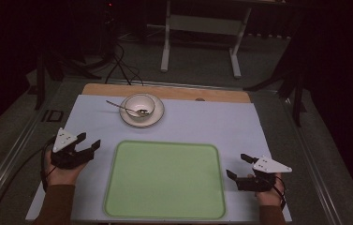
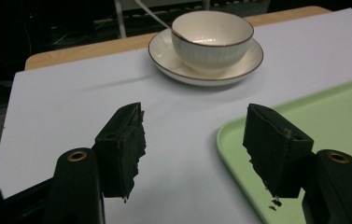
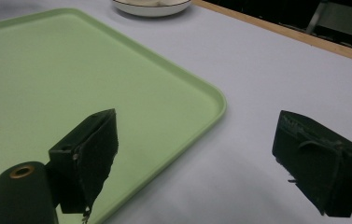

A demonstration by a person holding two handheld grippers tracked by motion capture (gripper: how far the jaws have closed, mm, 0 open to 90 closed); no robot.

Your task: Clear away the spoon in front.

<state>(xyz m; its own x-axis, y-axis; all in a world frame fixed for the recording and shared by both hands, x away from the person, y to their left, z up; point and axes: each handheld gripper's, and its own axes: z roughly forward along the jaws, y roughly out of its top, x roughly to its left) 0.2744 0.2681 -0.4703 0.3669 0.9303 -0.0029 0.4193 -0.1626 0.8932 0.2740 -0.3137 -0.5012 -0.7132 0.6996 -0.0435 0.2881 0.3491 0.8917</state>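
A cream bowl [image 1: 140, 105] stands on a matching saucer [image 1: 158, 115] at the back of the white table cover, with a metal spoon [image 1: 117, 105] resting in it, handle out to the left. A bare light-green tray [image 1: 165, 179] lies in the middle front. My left gripper [image 1: 90, 140] hovers open beside the tray's left edge, nothing between its jaws. From the left gripper view the bowl [image 2: 211, 39] and saucer [image 2: 164, 51] lie ahead and the tray's corner [image 2: 304, 116] is at right. My right gripper [image 1: 238, 165] sits open at the tray's right edge [image 3: 201, 88], holding nothing.
The white cover [image 1: 193, 122] lies on a wooden tabletop whose edge [image 1: 165, 90] shows at the back. Beyond it are a white stand's legs [image 1: 166, 51] and cables on the dark floor [image 1: 122, 70]. A small dark object [image 1: 200, 99] sits on the wooden edge.
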